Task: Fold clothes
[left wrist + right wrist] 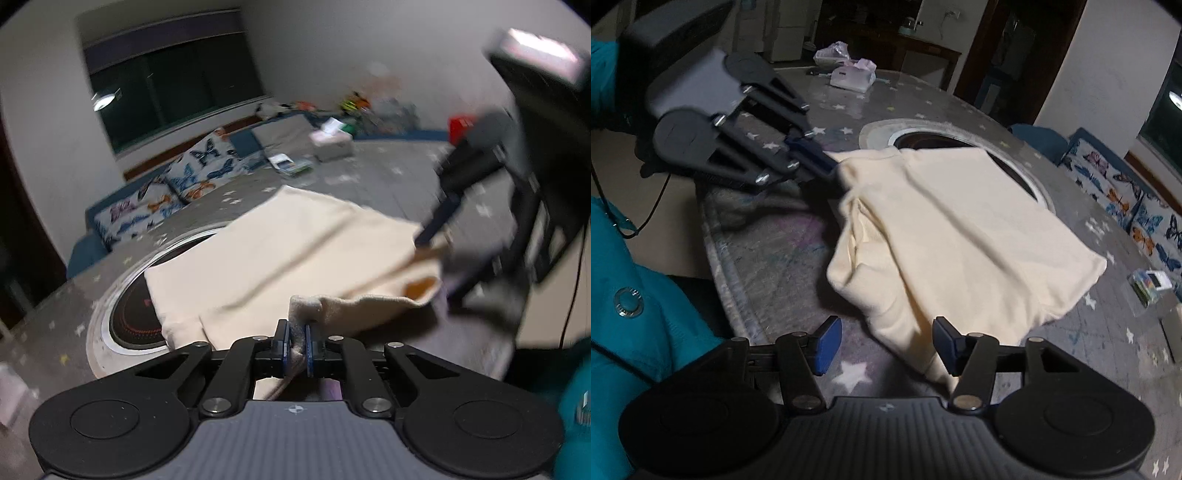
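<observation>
Shirt (pixel 953 236): one, cream, near my table (pixel 768 266) edge, over burner (pixel 960 142) | my left gripper (pixel 296 341): clamped on shirt edge | my right gripper (pixel 886 345): apart, one pad touching shirt corner

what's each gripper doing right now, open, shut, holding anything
left gripper: shut on a bunch of the cream garment.
right gripper: open, garment edge between its pads, not pinched.

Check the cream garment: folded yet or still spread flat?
Partly folded: the cream garment lies doubled in loose layers on the table, one edge pinched by the left gripper.
</observation>
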